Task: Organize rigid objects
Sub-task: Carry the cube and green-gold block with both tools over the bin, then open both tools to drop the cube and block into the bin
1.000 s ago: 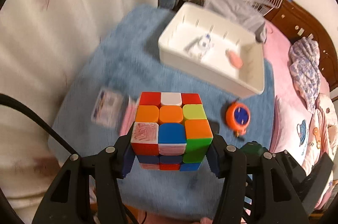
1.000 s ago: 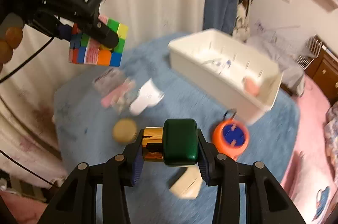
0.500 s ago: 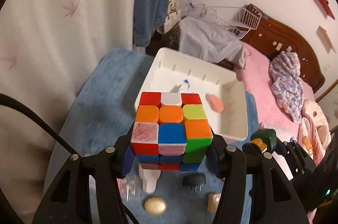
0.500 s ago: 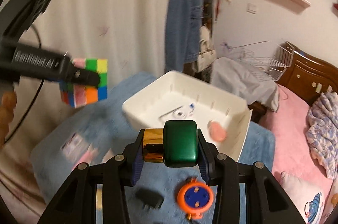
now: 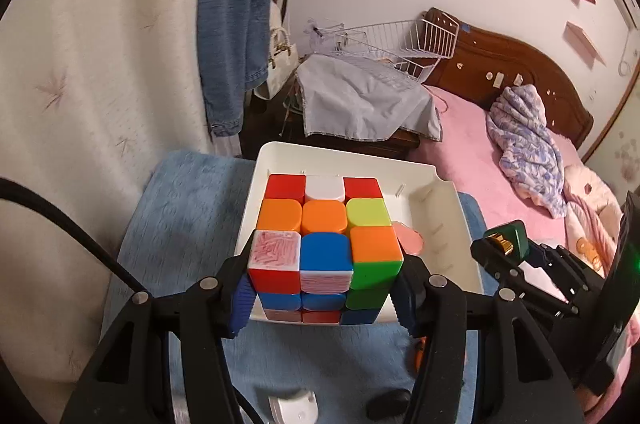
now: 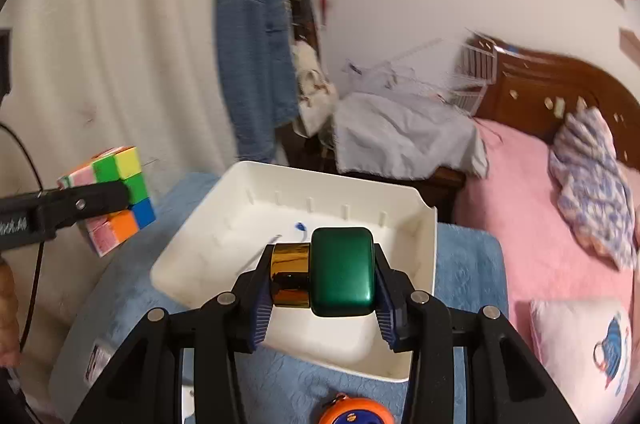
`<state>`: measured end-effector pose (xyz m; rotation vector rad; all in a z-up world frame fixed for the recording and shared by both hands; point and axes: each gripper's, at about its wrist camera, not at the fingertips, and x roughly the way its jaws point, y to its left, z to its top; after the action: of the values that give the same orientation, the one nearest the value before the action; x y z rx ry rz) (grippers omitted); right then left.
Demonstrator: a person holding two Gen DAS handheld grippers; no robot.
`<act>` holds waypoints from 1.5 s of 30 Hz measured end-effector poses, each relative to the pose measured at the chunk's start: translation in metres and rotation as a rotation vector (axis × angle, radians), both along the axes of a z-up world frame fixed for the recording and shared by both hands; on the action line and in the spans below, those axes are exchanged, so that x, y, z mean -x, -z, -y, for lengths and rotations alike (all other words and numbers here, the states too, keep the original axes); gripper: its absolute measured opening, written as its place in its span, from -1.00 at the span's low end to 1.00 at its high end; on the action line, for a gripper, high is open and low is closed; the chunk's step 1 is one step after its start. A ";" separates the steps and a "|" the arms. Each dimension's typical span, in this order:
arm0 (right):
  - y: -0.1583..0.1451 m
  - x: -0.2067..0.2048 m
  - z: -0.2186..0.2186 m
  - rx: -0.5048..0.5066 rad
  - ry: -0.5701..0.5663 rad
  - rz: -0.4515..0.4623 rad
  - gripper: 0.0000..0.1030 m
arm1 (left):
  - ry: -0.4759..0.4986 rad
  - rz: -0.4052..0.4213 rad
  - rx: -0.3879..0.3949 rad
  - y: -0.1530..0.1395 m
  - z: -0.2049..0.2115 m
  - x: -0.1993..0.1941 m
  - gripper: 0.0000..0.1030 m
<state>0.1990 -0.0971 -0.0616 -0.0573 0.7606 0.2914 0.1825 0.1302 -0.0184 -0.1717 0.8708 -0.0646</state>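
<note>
Both grippers have swung toward the white bin since a sec ago: then the bin sat upper right in the left wrist view w/ the cube over blue cloth; now the cube hangs in front of the bin, centre frame.

Bed [image 5: 472, 160], pink cover, fills the right of both views, wooden headboard behind. Blue cloth-covered surface [image 5: 188, 224] takes lower centre. White bin [image 6: 224, 236] sits on it, centre of right wrist view, open top; a pink item [image 5: 410, 240] lies inside near its right wall, and a small blue-and-clear bit shows on the floor of the bin, too small to tell.

Left gripper [image 5: 322, 294], bottom centre of left view, jaws about half apart and clamped on the puzzle cube [image 5: 324, 240], pads on its two sides. Cube is in the air over the bin's near edge; in right view it shows at left edge [image 6: 116, 192].

Right gripper [image 6: 320, 294], bottom centre of right view, jaws closed down on a green bottle w/ gold neck [image 6: 342, 270], lying sideways btwn the pads, over the bin's near half. Same bottle shows at right in left view [image 5: 510, 240].

Orange round item [image 6: 352, 414] on the cloth at bottom edge, part cut off.
</note>
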 end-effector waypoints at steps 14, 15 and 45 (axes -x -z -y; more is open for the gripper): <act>0.034 -0.030 0.012 0.048 0.112 -0.081 -0.11 | 0.066 -0.071 -0.033 0.043 0.014 -0.036 0.16; 0.032 -0.030 0.012 0.051 0.115 -0.076 -0.01 | 0.061 -0.061 -0.026 0.042 0.013 -0.036 0.19; -0.031 0.039 0.030 -0.023 0.126 -0.125 0.54 | -0.097 -0.009 -0.044 -0.018 -0.001 0.074 0.58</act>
<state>0.1596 -0.1272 -0.0310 0.0309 0.8812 0.1849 0.1084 0.1317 -0.0007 -0.1734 0.8705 0.0460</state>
